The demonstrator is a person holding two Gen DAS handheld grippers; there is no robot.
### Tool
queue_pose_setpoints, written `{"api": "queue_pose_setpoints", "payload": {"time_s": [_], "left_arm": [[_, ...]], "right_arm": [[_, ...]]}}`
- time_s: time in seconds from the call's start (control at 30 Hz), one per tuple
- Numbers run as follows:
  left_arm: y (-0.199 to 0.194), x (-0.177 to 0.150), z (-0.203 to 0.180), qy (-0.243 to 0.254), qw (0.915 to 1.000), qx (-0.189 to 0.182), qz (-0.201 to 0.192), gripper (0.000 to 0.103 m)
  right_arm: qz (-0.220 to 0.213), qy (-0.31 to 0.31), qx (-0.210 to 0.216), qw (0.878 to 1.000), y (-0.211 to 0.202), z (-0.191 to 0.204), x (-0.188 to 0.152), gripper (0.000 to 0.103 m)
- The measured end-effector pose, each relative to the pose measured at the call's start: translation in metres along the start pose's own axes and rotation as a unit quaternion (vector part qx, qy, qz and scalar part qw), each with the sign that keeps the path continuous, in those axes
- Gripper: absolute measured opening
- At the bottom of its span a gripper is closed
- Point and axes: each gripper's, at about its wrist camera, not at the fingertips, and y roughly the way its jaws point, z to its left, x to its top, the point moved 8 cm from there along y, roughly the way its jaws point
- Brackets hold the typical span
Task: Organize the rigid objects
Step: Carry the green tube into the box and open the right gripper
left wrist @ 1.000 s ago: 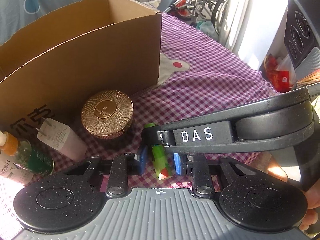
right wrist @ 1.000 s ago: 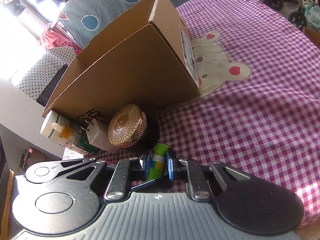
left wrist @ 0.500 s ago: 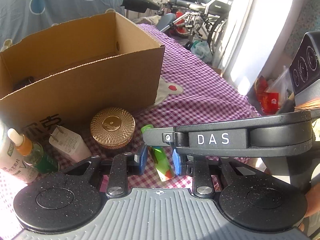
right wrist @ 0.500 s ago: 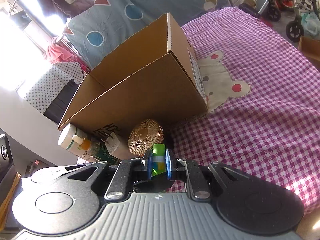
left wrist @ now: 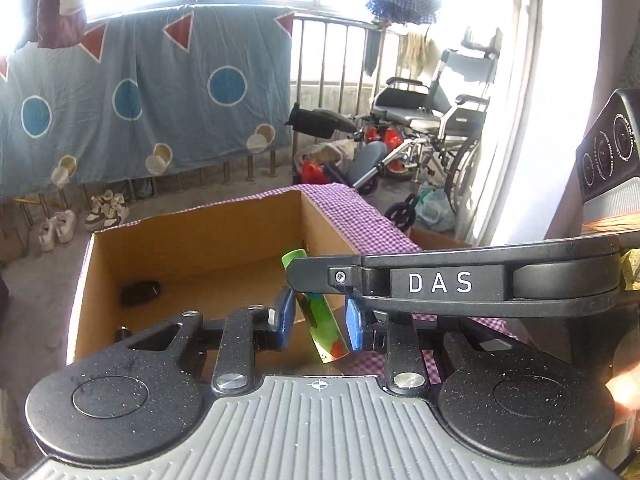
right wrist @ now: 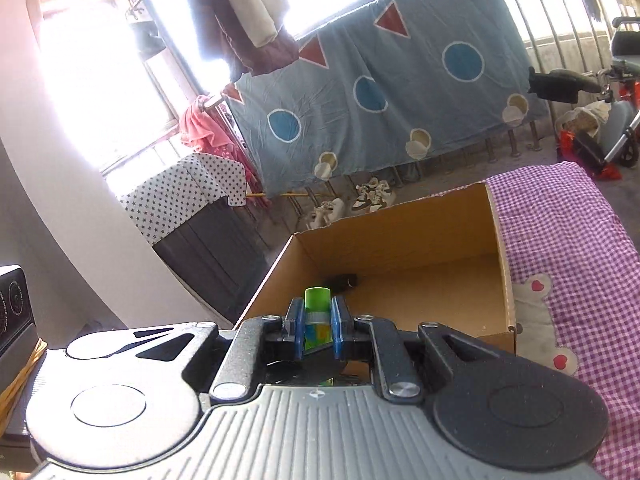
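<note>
Reading "DAS": right gripper [left wrist: 440,282]

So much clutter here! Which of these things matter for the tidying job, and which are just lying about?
Part of the job:
- green tube, clamped in the right tool
- cardboard box, open, ahead of the tube
- small dark item on the box floor

Just lying about:
- wheelchair
- blue sheet with dots
- shoes on the floor
- checked cloth

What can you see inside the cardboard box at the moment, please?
Inside the cardboard box a small dark object lies on the floor by the far wall. The near part of the floor is hidden behind the right gripper and its green tube.
</note>
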Motion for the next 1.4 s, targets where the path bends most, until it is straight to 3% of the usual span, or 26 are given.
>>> {"api": "queue_pose_setpoints", "payload": {"time_s": [0.13, 0.3, 0.5, 0.67, 0.8, 0.97, 1.1, 1.33, 1.4], "left_arm": [[0.008, 0.02, 0.041, -0.037, 0.9988, 0.028, 0.014, 0.026], [0.04, 0.021, 0.096, -0.087, 0.9934, 0.04, 0.064, 0.026], [0.082, -0.004, 0.147, -0.138, 0.9804, 0.048, 0.132, 0.026], [0.11, -0.023, 0.168, -0.143, 0.9711, 0.074, 0.176, 0.026], [0.11, -0.025, 0.173, -0.13, 0.9717, 0.098, 0.171, 0.028], [0.094, -0.016, 0.17, -0.127, 0.975, 0.099, 0.153, 0.03], [0.075, -0.006, 0.163, -0.115, 0.9803, 0.102, 0.124, 0.038], [0.027, 0.01, 0.138, -0.092, 0.989, 0.097, 0.064, 0.053], [0.006, 0.011, 0.123, -0.082, 0.9921, 0.083, 0.046, 0.063]], "right_arm": [[0.036, -0.017, 0.036, 0.999, 0.045, 0.018, 0.026, 0.015], [0.126, 0.004, 0.061, 0.99, 0.125, 0.019, 0.04, 0.015], [0.231, 0.036, 0.055, 0.971, 0.203, 0.005, 0.027, 0.015], [0.307, 0.058, 0.059, 0.948, 0.252, -0.013, 0.006, 0.015], [0.334, 0.055, 0.03, 0.941, 0.282, -0.024, -0.003, 0.017], [0.321, 0.053, 0.027, 0.945, 0.278, -0.026, -0.002, 0.017], [0.283, 0.038, 0.029, 0.958, 0.246, -0.026, 0.016, 0.017], [0.185, 0.006, 0.014, 0.983, 0.142, -0.037, 0.057, 0.017], [0.152, -0.007, 0.008, 0.988, 0.102, -0.039, 0.064, 0.021]]}}
